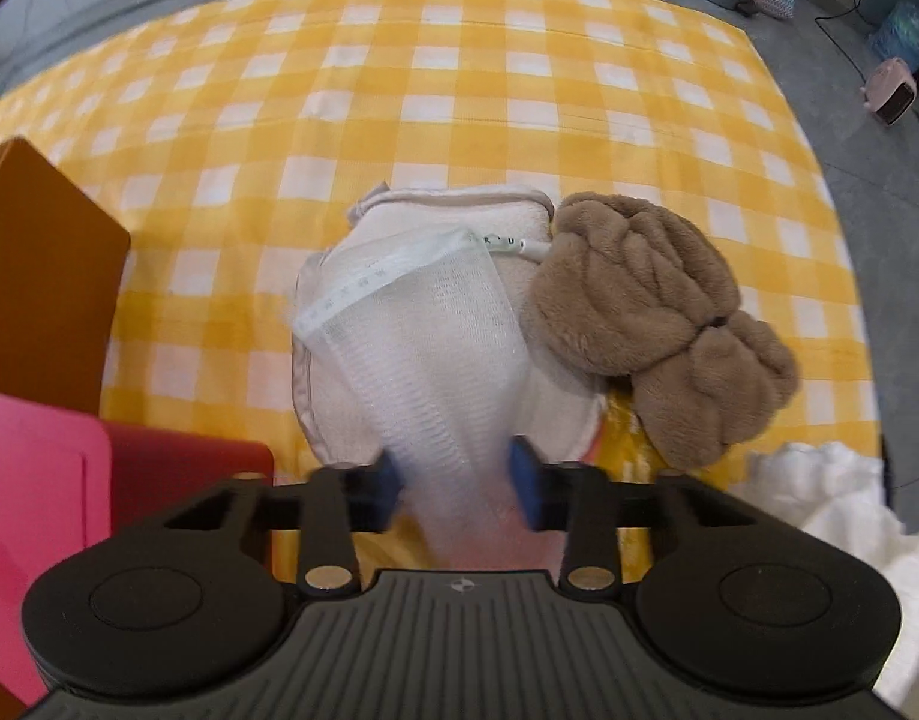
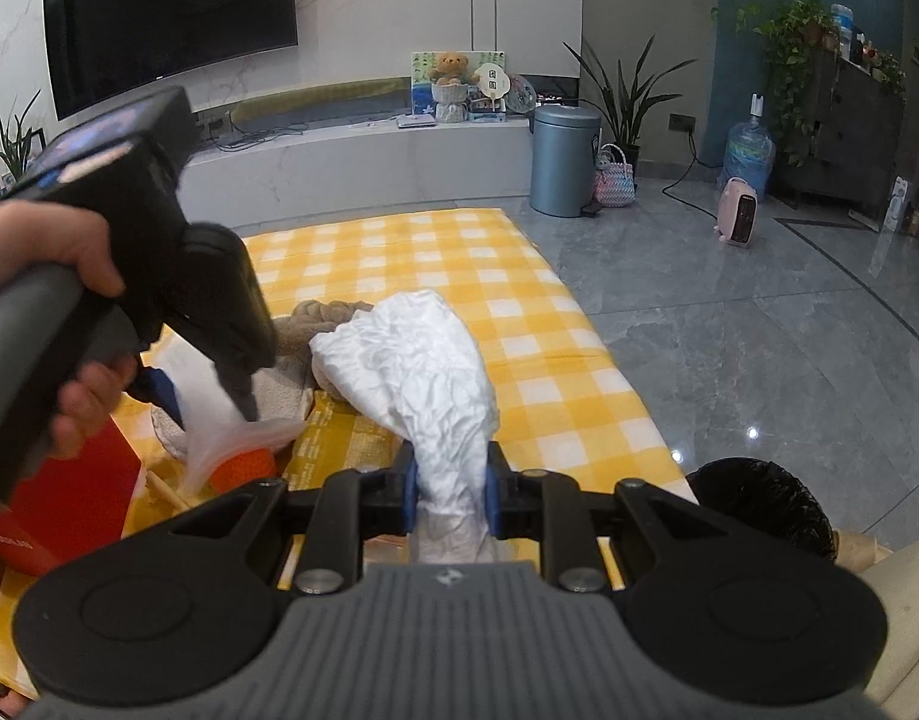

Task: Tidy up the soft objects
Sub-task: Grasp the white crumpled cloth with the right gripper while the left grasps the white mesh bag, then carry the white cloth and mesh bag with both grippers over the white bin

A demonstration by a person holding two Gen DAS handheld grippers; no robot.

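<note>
A white mesh pouch (image 1: 423,324) runs between the blue pads of my left gripper (image 1: 456,480), which is shut on it, pointing steeply down. Under the pouch lies a beige towel (image 1: 459,210), and a brown plush headband (image 1: 657,312) rests against its right side. My right gripper (image 2: 450,492) is shut on a crumpled white cloth (image 2: 417,354) that drapes forward over the yellow checked mat (image 2: 519,276). The right wrist view shows the left gripper (image 2: 213,414) held by a hand (image 2: 45,240) at the left, with the pouch (image 2: 219,432) hanging from it above an orange knitted thing (image 2: 243,468).
An orange box (image 1: 39,252) and a pink and red box (image 1: 39,480) stand at the mat's left edge. A yellow printed packet (image 2: 339,444) lies under the soft things. Right of the mat are grey floor tiles (image 2: 729,330) and a black bin (image 2: 759,504).
</note>
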